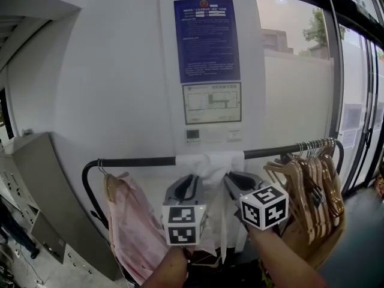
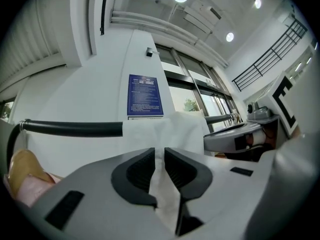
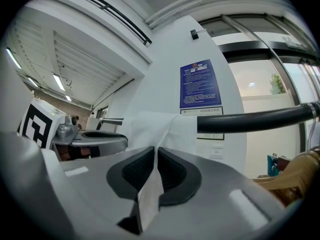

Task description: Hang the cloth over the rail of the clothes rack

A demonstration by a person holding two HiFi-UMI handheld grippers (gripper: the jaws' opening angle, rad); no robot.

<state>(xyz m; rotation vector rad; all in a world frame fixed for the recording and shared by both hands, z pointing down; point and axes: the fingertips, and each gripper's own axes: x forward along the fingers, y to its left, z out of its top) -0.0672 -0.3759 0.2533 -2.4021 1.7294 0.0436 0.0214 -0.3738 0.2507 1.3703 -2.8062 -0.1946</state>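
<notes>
Both jaws clamp nearly closed on the cloth (image 1: 210, 161): your left gripper (image 1: 191, 183) at eleven o'clock, right gripper (image 1: 236, 182) at one. It's draped over the rail (image 1: 132, 161); next, probably release evenly and withdraw toward six.

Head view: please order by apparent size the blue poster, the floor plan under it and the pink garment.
1. Blue poster and pink garment: look about alike; the garment hangs nearer the camera, so no ranking.
2. Floor plan: clearly smallest.

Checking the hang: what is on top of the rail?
A cloth drapes over the rail mid-span, the left claw and right claw shut on it. Hangers hook on at right. The rail beneath the cloth is hidden.
</notes>
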